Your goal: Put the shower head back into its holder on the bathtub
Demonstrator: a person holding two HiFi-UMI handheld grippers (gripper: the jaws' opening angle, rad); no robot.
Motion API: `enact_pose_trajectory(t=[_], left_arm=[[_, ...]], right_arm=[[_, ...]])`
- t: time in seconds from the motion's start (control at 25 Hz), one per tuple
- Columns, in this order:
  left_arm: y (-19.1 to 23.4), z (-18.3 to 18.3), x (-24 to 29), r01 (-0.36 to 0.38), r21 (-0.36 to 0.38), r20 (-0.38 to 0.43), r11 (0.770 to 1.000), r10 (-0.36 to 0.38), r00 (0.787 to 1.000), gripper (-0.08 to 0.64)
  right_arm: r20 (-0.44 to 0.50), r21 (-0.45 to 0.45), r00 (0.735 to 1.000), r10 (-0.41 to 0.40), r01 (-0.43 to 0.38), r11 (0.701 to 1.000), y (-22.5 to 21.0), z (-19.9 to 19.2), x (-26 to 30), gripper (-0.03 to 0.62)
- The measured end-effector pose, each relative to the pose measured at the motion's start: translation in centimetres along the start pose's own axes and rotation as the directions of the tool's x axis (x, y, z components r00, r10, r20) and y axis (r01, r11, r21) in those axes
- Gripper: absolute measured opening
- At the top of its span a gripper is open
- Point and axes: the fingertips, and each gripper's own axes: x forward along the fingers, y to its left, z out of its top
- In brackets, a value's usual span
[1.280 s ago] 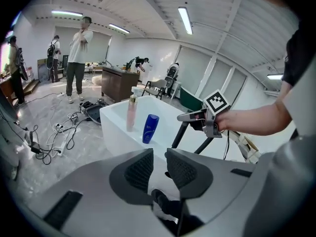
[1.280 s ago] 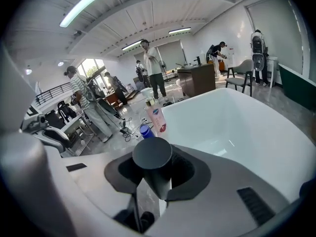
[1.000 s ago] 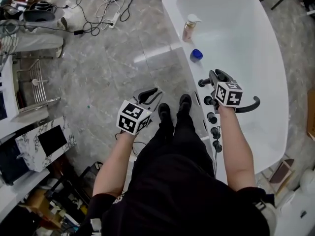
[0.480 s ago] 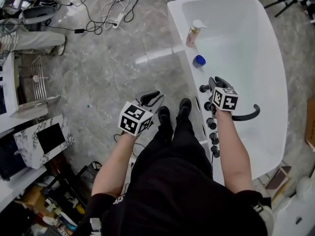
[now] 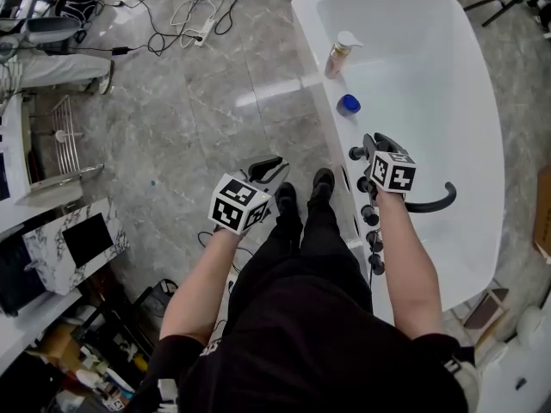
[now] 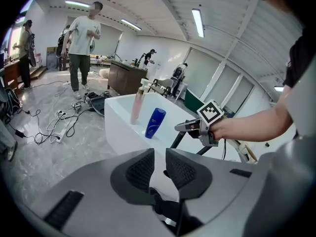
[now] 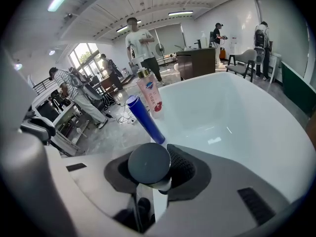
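The white bathtub [image 5: 317,76] lies at the right of the head view. My right gripper [image 5: 376,143] is over its near rim, beside a row of black knobs [image 5: 370,216]. In the right gripper view its jaws [image 7: 153,156] are shut on the black, round-topped shower head [image 7: 149,163], which stands upright on the white rim. In the head view the shower head [image 5: 355,154] shows just left of that gripper. My left gripper [image 5: 269,169] hangs over the floor left of the tub. Its pads [image 6: 143,169] stand a narrow gap apart with nothing between them.
A pink pump bottle [image 5: 338,54] and a blue bottle [image 5: 347,104] stand on the rim beyond the right gripper. A black curved spout [image 5: 430,203] reaches over the tub. Cables [image 5: 185,15] lie on the floor. My shoes [image 5: 303,192] are beside the tub. People [image 6: 81,38] stand further off.
The right gripper has sunk slightly toward the tub rim with the shower head in it. The left gripper has stayed where it was.
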Motion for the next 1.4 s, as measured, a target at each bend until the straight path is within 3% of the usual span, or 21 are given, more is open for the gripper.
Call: enact_pose_trajectory(t=[0.24, 0.52, 0.88, 1.2, 1.4], left_arm=[[0.1, -0.4, 1.4, 0.021, -0.035, 0.006, 0.999, -0.021, 1.000, 0.075], [-0.1, 1.2, 0.4, 0.025, -0.018, 0.034, 1.000, -0.024, 0.999, 0.074], [-0.2, 4.8, -3.5, 0.029, 0.003, 0.127, 1.000, -0.029, 0.991, 0.067], [-0.3, 7.1, -10.0, -0.002, 0.013, 0.250, 1.000, -0.001, 0.968, 0.061], [0.0, 7.6, -13.2, 0.011, 0.003, 0.317, 1.000, -0.012, 0.948, 0.058]], right_arm=[[-0.032, -0.031, 0.999, 0.027, -0.028, 0.999, 1.0, -0.7, 0.6, 0.127], [-0.031, 0.100, 0.997, 0.064, -0.060, 0.993, 0.8, -0.7, -1.3, 0.157], [0.146, 0.128, 0.985, 0.090, -0.109, 0.986, 3.0, 5.4, -7.7, 0.161], [0.248, 0.090, 0.964, 0.091, -0.116, 0.989, 7.3, 8.2, -13.7, 0.153], [0.340, -0.014, 0.927, 0.156, -0.161, 0.987, 12.6, 10.6, -18.3, 0.089]])
